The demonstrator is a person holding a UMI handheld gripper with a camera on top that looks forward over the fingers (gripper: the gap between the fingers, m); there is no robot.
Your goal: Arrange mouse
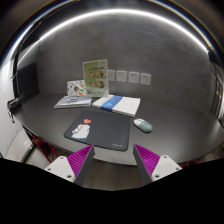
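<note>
A small grey mouse (143, 125) lies on the dark table (170, 135), just to the right of a black mouse pad (100, 132). A small red and white thing (86, 125) lies on the pad's left part. My gripper (113, 160) is open and empty, its two magenta pads (80, 158) spread wide. It hovers at the near side of the table, with the mouse pad just ahead of the fingers and the mouse ahead and to the right.
Books and papers (118, 103) lie at the back of the table, with a white sheet (72, 101) to their left. An upright printed card (95, 75) and wall sockets (130, 76) stand against the back wall.
</note>
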